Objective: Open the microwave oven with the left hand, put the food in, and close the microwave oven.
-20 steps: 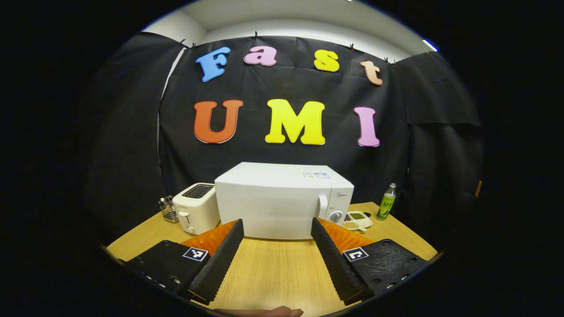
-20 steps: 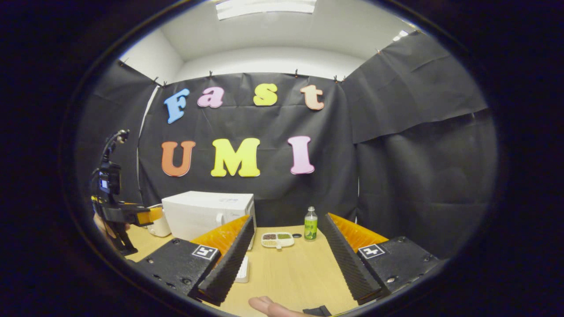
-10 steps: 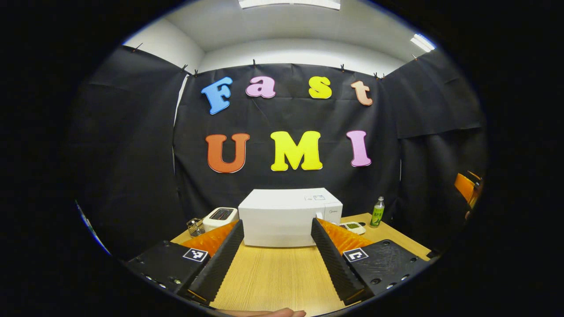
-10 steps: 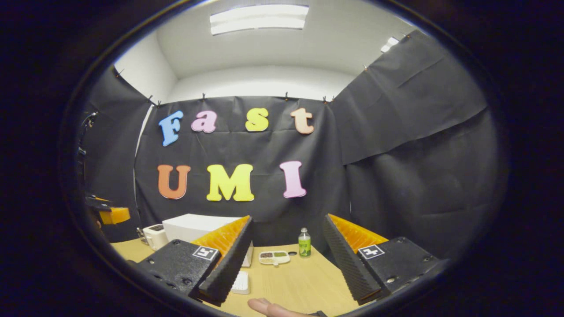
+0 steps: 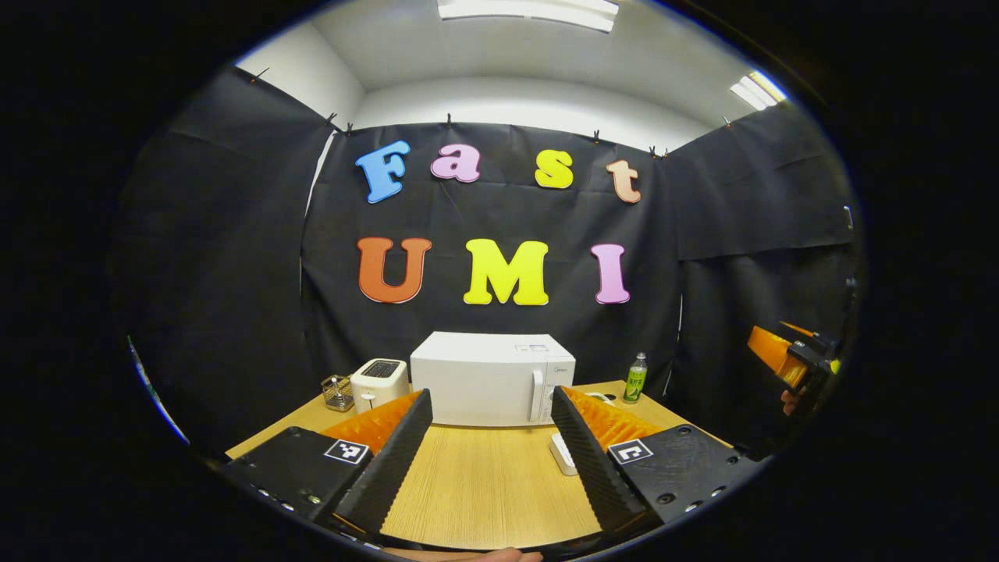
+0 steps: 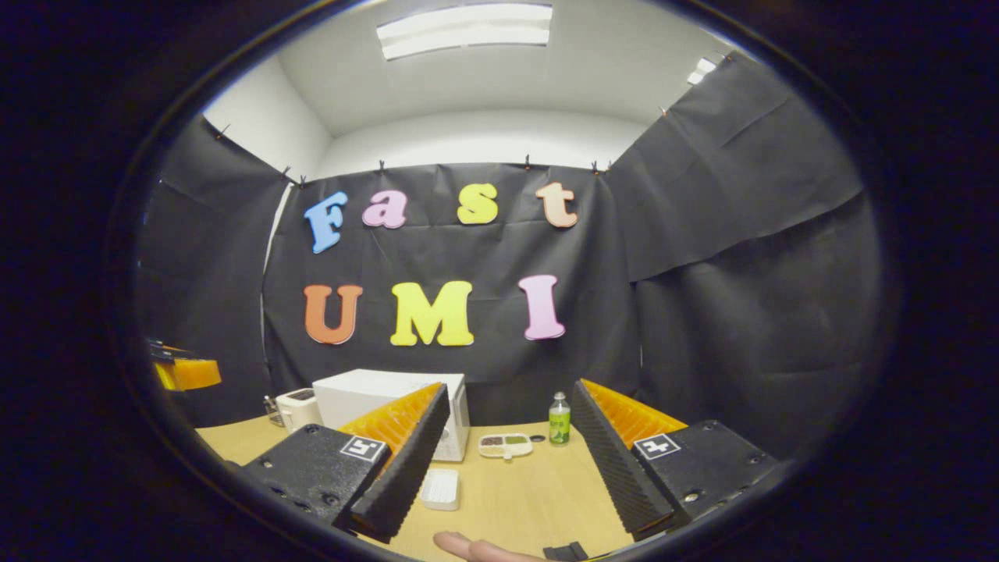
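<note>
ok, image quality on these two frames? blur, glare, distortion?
Left gripper view: sharp, strong fisheye bending, ceiling light bright but no glare on the microwave. Right gripper view: also sharp, evenly lit, table edges curve; tray small yet legible.

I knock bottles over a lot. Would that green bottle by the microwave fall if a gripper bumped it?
Probably. The green bottle stands tall and narrow on the table, so a bump near its cap would likely tip it. Being round, it might roll afterwards. It looks like light plastic.

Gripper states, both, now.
Left gripper: jaws open, holding nothing, aimed at the closed white box-shaped microwave oven.
Right gripper: jaws open, holding nothing.
</note>
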`<state>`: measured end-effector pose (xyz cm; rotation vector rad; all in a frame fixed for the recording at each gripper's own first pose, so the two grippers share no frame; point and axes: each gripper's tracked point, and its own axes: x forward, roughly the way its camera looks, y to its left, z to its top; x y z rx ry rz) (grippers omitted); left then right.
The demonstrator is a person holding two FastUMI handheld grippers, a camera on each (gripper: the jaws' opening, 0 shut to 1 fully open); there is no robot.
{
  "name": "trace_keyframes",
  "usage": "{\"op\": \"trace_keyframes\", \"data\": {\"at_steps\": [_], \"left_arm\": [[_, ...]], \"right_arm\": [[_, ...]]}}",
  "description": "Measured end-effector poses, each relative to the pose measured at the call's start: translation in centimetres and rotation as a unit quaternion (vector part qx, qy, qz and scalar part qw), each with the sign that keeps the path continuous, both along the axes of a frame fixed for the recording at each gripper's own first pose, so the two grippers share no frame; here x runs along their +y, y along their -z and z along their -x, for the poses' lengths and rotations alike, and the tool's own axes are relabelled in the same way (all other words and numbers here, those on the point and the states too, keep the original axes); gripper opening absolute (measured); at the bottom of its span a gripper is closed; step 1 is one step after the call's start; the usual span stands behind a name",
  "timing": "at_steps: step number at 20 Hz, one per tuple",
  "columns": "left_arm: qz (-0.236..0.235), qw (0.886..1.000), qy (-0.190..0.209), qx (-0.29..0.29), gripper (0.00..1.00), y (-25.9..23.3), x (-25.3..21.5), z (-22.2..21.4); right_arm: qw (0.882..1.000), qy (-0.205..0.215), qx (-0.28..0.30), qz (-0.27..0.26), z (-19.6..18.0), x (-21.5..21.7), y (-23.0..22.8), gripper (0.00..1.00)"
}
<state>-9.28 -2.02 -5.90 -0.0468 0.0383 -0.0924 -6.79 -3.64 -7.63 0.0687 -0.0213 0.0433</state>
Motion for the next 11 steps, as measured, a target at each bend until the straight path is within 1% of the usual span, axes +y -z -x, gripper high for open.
{"op": "trace_keyframes", "data": {"at_steps": [2,5,6,7,8,11], "left_arm": [[-0.003,1.0,-0.011,-0.006,0.95,-0.4,0.9,0.3],[0.002,1.0,0.0,-0.002,0.95,0.1,0.3,0.1],[-0.001,1.0,0.0,-0.001,0.95,0.2,0.4,0.0],[-0.003,1.0,0.002,0.0,0.95,0.3,0.4,-0.1],[0.002,1.0,0.007,0.002,0.95,0.3,0.2,-0.1],[0.017,1.0,0.022,-0.001,0.95,0.2,-0.3,0.1]], "right_arm": [[1.0,0.007,0.001,0.008,-0.4,-0.6,0.2,0.91],[1.0,0.015,-0.004,0.01,-0.2,-0.4,-0.1,0.91],[1.0,0.012,-0.007,0.009,-0.2,-0.1,-0.2,1.0],[1.0,0.01,-0.007,0.008,-0.2,0.1,-0.2,0.91],[1.0,0.01,-0.007,0.007,-0.3,0.0,0.0,1.0],[1.0,0.009,-0.004,0.007,-0.6,0.3,0.4,1.0]]}}
